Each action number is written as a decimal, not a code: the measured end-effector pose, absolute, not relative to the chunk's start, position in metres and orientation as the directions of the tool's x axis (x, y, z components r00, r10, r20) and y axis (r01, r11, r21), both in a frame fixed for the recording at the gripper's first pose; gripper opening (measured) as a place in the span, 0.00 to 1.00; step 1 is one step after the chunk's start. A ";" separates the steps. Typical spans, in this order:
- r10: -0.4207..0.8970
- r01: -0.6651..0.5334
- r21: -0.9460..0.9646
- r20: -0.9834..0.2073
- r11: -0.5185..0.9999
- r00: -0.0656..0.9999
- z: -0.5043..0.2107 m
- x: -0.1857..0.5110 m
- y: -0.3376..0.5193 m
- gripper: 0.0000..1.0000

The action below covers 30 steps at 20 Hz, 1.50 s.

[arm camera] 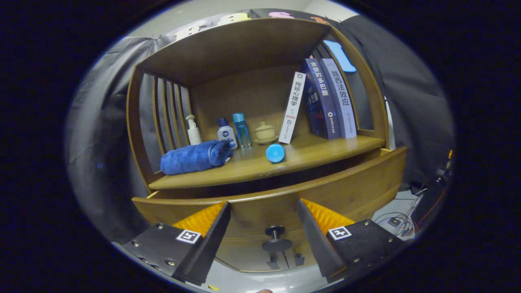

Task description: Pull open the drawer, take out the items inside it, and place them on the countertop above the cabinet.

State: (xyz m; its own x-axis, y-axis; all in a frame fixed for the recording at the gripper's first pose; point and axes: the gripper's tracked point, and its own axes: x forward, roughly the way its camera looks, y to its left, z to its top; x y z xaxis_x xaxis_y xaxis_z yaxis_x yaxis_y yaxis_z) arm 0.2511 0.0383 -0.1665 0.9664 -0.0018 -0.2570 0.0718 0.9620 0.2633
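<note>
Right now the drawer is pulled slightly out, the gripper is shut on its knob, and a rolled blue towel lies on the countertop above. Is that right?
Not quite. In the gripper view the gripper is open, its fingers spread to either side of the knob without touching it. The rest holds: the drawer stands slightly out, and the rolled blue towel lies on the countertop above.

Black cloth wall (411, 101) drapes behind at left and right; pale ceiling (228, 9) at top; grey floor (401, 203) with tangled cables (401, 221) lower right.

Tongs (263, 213) spread wide, empty
</note>
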 end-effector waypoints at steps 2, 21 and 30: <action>-0.003 0.074 0.271 -0.254 0.960 0.967 -0.171 0.260 0.039 0.98; 0.011 0.075 0.305 -0.270 0.949 0.963 -0.175 0.298 0.037 0.98; -0.042 0.093 0.280 -0.183 0.956 0.982 -0.114 0.273 0.035 0.98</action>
